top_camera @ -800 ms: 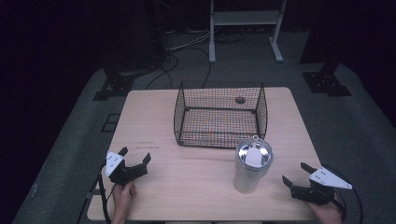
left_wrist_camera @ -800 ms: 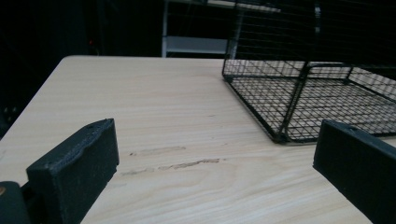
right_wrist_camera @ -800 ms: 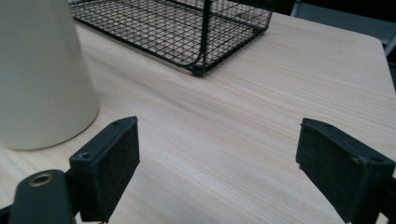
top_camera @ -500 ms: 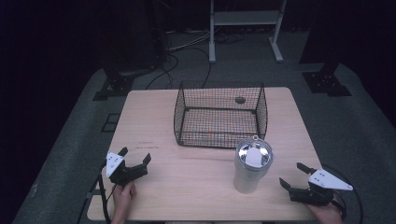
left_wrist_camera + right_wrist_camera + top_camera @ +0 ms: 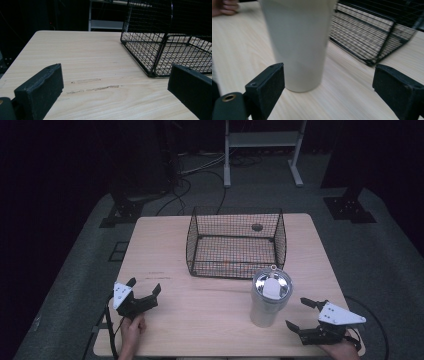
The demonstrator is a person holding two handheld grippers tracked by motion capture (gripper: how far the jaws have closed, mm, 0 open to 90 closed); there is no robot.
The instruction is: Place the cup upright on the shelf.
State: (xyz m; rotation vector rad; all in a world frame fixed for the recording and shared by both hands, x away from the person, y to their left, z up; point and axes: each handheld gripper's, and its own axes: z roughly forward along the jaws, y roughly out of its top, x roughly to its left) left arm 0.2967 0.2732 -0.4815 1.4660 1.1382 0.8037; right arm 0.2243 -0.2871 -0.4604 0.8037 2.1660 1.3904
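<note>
A tall white tumbler [image 5: 269,299] with a shiny steel inside stands upright on the wooden table [image 5: 215,300], near its front right. My right gripper [image 5: 297,314] is open just right of the tumbler, jaws pointing at it. In the right gripper view the tumbler [image 5: 298,42] rises close ahead, a little beyond the two wide-apart jaws and nearer the left one. My left gripper [image 5: 144,288] is open at the table's front left, holding nothing. A black wire basket [image 5: 235,242] sits at mid-table and in the left gripper view the basket [image 5: 170,42] lies ahead to the right.
A hand [image 5: 225,6] rests on the table at the far left of the right gripper view. Beyond the table stand a white metal frame [image 5: 262,147], cables and black stand feet [image 5: 350,205] on grey floor. Bare tabletop lies between the two grippers.
My right gripper has slid left along the front edge, closer to the tumbler. The left gripper has stayed where it was.
</note>
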